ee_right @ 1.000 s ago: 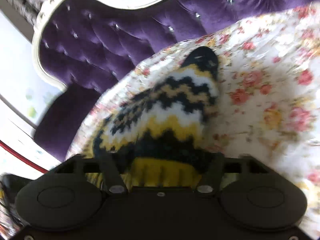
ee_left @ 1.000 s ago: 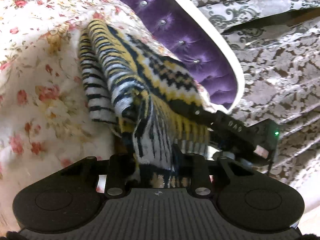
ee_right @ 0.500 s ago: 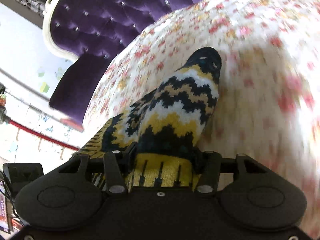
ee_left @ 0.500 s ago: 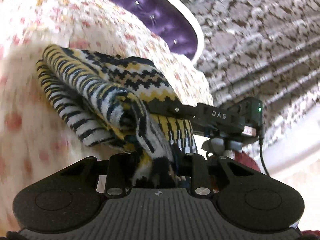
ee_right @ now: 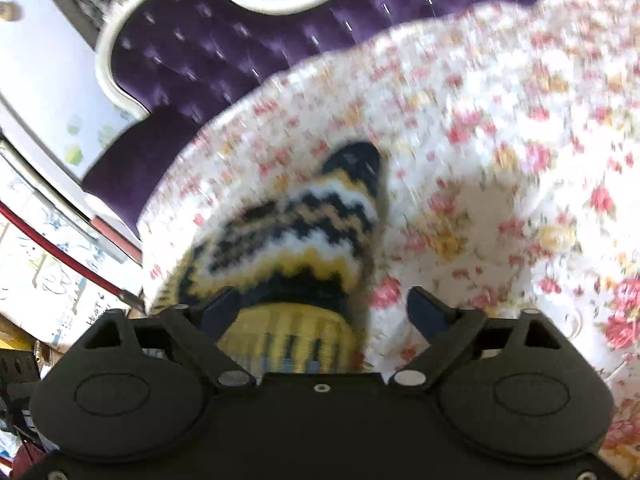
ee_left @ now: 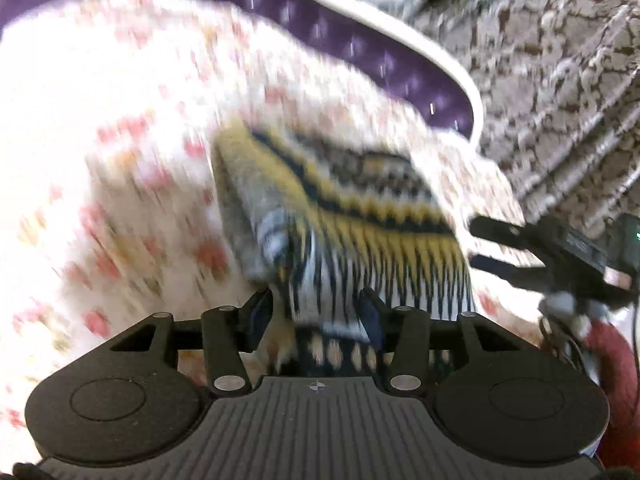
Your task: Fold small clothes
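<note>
1. both tongs stand open: left gripper (ee_left: 316, 314) and right gripper (ee_right: 320, 308) have spread since half a second ago, when each pinched the knit.
2. striped knit garment (ee_left: 352, 216) lies released, folded, at 12 o'clock on the floral bedspread (ee_left: 100, 140).
3. this fold looks done; purple headboard (ee_right: 208, 52) beyond at 11.

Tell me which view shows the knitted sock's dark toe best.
The right wrist view: the sock runs away from the camera, ending in its dark toe on the floral sheet. The left wrist view shows only blurred folded layers and the ribbed cuff.
</note>
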The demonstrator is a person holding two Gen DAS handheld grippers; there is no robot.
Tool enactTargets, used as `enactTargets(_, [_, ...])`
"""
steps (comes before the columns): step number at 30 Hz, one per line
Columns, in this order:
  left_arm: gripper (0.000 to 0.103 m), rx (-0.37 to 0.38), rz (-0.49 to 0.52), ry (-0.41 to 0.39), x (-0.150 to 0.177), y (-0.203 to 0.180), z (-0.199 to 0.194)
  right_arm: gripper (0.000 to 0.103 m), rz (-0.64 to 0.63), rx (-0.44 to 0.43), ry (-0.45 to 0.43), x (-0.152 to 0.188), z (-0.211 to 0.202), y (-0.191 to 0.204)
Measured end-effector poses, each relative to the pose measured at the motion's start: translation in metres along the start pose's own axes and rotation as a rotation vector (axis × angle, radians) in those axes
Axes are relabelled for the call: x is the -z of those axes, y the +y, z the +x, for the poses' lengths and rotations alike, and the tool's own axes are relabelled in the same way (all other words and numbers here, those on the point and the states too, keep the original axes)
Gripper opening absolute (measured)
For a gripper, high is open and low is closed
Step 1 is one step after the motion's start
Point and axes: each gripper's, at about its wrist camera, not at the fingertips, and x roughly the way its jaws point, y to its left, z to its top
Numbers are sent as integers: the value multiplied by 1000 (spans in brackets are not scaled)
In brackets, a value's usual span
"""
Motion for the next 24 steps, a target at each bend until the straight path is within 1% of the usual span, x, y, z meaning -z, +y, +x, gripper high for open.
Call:
enactTargets(1, [48, -26, 17, -46, -3, -4, -6, 103, -24, 5, -30, 0, -5, 5])
enactTargets(3, [64, -86, 56, -132, -11, -15, -17, 103, -76, 28, -79, 0, -8, 17])
enactTargets(6, [72, -167, 107, -228, -24, -31, -18, 103, -133, 81, -122, 3, 0, 32])
enactTargets(7, [73, -192, 122, -251, -18, -40, -19, 103, -152, 104, -133, 6, 3, 37])
enactTargets(9, [75, -242, 169, -280, -15, -50, -12, 103, -187, 154, -124, 10, 11, 42])
enactTargets(11, [77, -286, 199, -275, -10, -59, -2, 103, -193, 177, -100, 13, 23, 41])
enactTargets(12, [77, -294, 207, -257, -9, -60, 7, 103, -191, 185, -81, 15, 26, 38])
enactTargets(15, [77, -316, 233, -157, -3, -52, 33, 103, -204, 253, -11, 27, 40, 25])
enactTargets(17, [78, -349, 247, -114, 4, -43, 49, 102, -172, 241, 8, 34, 47, 11])
enactTargets(19, [83, -353, 219, -95, 8, -32, 58, 102, -111, 201, 18, 38, 48, -2])
enactTargets(21, [92, -343, 175, -100, 10, -22, 57, 102, -113, 187, 5, 40, 47, -5])
enactTargets(24, [94, -344, 166, -98, 9, -19, 56, 102, -127, 182, -3, 41, 46, -2])
